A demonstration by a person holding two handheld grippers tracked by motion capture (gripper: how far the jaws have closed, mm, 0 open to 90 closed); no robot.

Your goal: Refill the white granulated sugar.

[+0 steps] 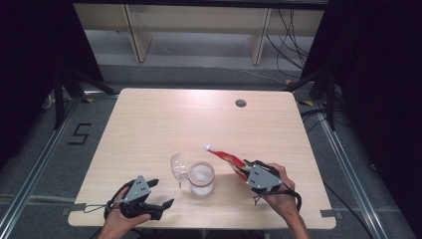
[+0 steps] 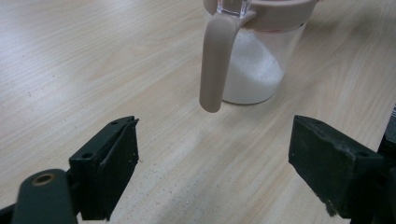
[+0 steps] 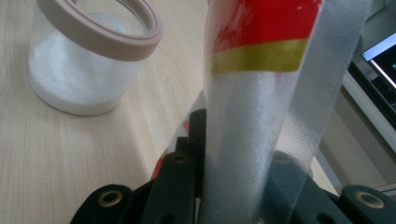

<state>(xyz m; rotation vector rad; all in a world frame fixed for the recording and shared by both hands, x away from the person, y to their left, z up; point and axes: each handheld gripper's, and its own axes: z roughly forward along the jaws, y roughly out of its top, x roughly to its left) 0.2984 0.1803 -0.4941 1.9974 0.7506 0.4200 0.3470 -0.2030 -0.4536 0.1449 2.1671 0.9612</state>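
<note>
Right gripper pinches bag, tilted beside jar; left gripper spread, jar ahead, apart.

Your right gripper: jaw tips hidden behind pouch in right gripper view; pouch top cut off by upper edge, print unreadable. Jar in left gripper view: rim and lid cut by top edge (handle still whole). Your left gripper: right jaw clipped at frame edge. High view: pouch lettering too small to read; jar lid clear, outline faint.
</note>
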